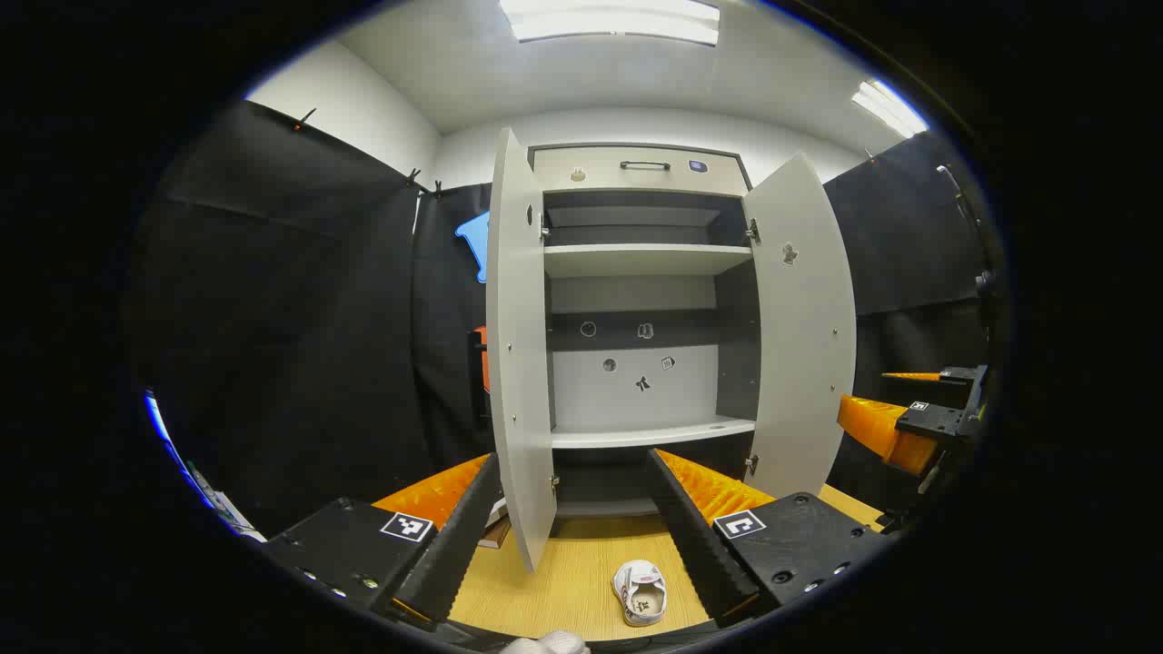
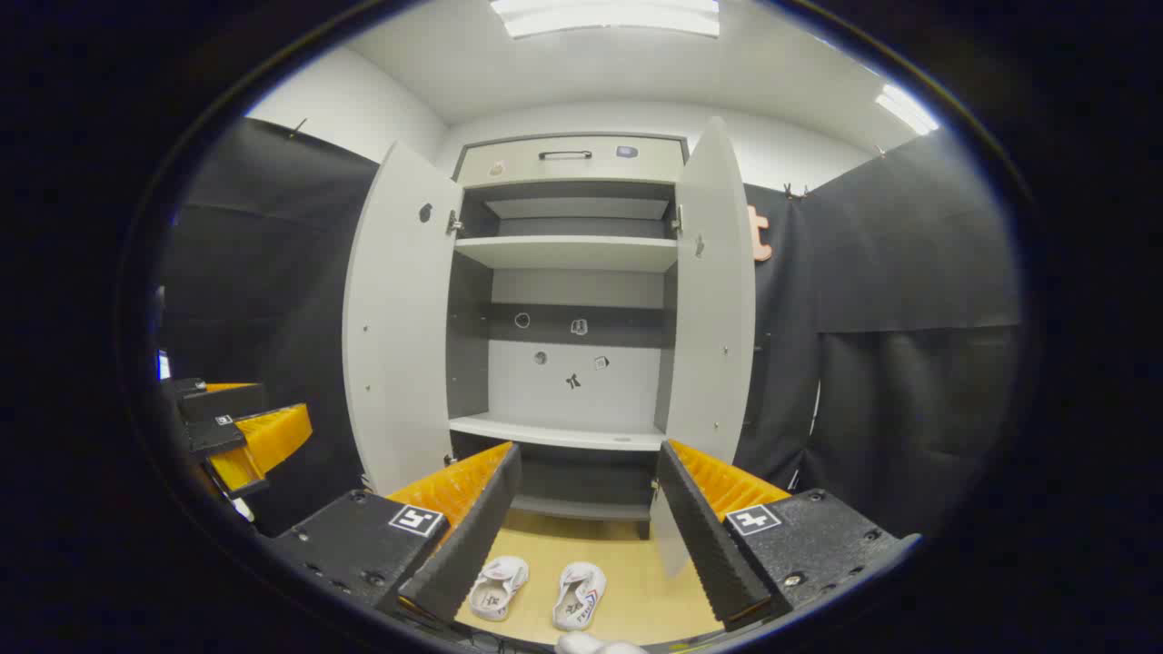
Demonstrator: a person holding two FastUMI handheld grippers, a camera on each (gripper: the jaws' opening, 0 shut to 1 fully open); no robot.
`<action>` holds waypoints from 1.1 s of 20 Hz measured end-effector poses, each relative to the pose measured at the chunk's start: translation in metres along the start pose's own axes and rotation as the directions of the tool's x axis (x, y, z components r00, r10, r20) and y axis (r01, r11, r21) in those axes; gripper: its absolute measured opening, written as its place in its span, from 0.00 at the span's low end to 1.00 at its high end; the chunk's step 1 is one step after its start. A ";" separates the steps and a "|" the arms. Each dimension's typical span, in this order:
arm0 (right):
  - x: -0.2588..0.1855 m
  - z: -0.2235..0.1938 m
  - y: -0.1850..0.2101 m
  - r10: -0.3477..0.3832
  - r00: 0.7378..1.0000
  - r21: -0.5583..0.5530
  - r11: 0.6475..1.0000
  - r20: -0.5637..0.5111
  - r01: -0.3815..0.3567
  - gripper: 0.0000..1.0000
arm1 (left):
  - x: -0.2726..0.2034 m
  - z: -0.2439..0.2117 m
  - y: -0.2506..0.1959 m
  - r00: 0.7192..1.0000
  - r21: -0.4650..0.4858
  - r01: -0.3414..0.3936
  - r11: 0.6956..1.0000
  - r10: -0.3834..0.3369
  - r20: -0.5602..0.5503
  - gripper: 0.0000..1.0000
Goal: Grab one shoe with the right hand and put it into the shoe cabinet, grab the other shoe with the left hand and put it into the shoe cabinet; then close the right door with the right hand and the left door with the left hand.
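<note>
A: Left gripper view. Where do the shoes lie?

B: One white shoe [image 1: 640, 592] lies on the wooden floor [image 1: 572, 581] at 6 o'clock, between the spread fingers of the left gripper [image 1: 577, 509], which is released and holds nothing.

A: And the shoe cabinet [image 1: 641, 318]?

B: It stands at 12 o'clock with the left door [image 1: 520, 363] and right door [image 1: 804, 336] both swung open, shelves bare. The right gripper [image 1: 918, 409] appears at 3 o'clock.

A: Right gripper view?

B: Two white shoes, a left one [image 2: 495, 587] and a right one [image 2: 578, 595], lie side by side at 6 o'clock on the floor before the cabinet. The right gripper [image 2: 586, 500] is released, its fingers wide apart above them, touching neither.
</note>
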State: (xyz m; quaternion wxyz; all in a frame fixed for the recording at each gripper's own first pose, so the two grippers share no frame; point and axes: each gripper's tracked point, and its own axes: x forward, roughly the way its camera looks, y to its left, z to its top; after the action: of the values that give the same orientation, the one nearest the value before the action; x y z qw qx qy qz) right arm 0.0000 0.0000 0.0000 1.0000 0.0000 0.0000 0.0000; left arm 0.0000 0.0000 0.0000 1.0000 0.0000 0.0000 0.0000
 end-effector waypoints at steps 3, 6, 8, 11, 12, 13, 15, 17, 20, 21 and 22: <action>0.002 -0.001 0.001 -0.003 1.000 -0.008 1.000 -0.007 0.003 0.98 | 0.001 0.000 0.000 1.000 -0.002 -0.001 1.000 0.001 -0.001 0.96; 0.003 -0.002 0.000 -0.005 1.000 -0.008 1.000 -0.012 0.005 0.98 | 0.003 -0.001 0.002 1.000 -0.001 -0.004 1.000 0.004 -0.001 0.96; 0.004 -0.001 0.000 -0.004 1.000 -0.009 1.000 -0.013 0.004 0.98 | 0.002 -0.002 0.001 1.000 0.000 -0.005 1.000 0.005 -0.004 0.96; 0.007 -0.002 -0.002 -0.002 1.000 -0.010 1.000 -0.007 0.002 0.98 | 0.004 -0.002 0.001 1.000 -0.001 -0.008 1.000 0.008 -0.004 0.96; 0.010 -0.004 -0.003 0.000 1.000 -0.010 1.000 -0.012 0.000 0.98 | 0.005 -0.002 0.002 1.000 0.000 -0.014 1.000 0.014 -0.005 0.96; 0.013 -0.008 -0.003 0.004 1.000 -0.011 1.000 -0.021 -0.004 0.98 | 0.006 -0.003 0.002 1.000 0.000 -0.016 1.000 0.016 -0.007 0.96; 0.020 -0.022 -0.006 0.005 0.998 -0.017 1.000 -0.055 -0.005 0.98 | 0.008 -0.003 0.002 1.000 0.002 -0.022 1.000 0.022 -0.008 0.96; 0.025 -0.047 -0.008 0.008 0.993 -0.033 0.999 -0.114 -0.012 0.98 | 0.009 -0.005 0.003 1.000 0.005 -0.029 1.000 0.029 -0.013 0.96; 0.028 -0.098 -0.008 0.019 0.973 -0.049 0.998 -0.231 -0.031 0.98 | 0.009 -0.010 0.005 0.999 0.003 -0.033 0.999 0.033 -0.019 0.96; 0.027 -0.119 -0.008 0.023 0.959 -0.050 0.998 -0.283 -0.039 0.98 | 0.009 -0.013 0.006 0.999 0.004 -0.035 0.999 0.035 -0.028 0.96; 0.027 -0.137 -0.006 0.026 0.945 -0.054 0.997 -0.326 -0.046 0.98 | 0.008 -0.015 0.007 0.999 0.005 -0.039 0.999 0.039 -0.033 0.96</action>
State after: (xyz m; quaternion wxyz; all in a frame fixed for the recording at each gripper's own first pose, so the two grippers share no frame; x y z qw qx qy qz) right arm 0.0265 -0.0064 -0.1372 0.9857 -0.0303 0.1649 0.0182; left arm 0.0082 0.0067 -0.0146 0.9997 0.0024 0.0163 0.0193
